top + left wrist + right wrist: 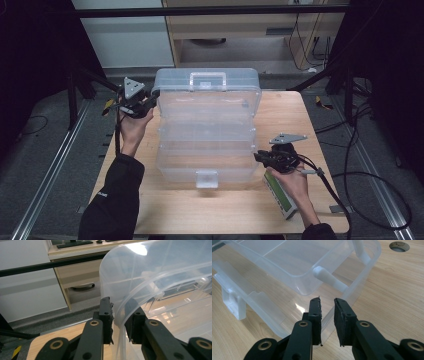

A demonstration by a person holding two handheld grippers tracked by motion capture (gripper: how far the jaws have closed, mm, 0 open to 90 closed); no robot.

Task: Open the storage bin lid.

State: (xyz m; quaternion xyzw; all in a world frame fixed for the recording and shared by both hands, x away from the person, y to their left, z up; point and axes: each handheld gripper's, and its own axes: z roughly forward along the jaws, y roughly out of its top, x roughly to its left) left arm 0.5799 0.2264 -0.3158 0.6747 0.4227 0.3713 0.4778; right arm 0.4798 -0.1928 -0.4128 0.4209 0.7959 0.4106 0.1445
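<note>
Left gripper (119, 322): clamped on the curved edge of the raised lid (207, 87) of the clear plastic toolbox (206, 150). Right gripper (327, 320): clenched across the thin wall at the toolbox's lower right corner. The toolbox stands open, trays stepped, at the centre of the wooden desk (165, 207). A green-faced device (281, 196) lies beside the right hand (292, 182).

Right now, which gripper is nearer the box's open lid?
Left. The left gripper has its jaws around the left edge of the lid of the clear box. The right gripper sits lower, at the box's bottom tray, right side.
</note>
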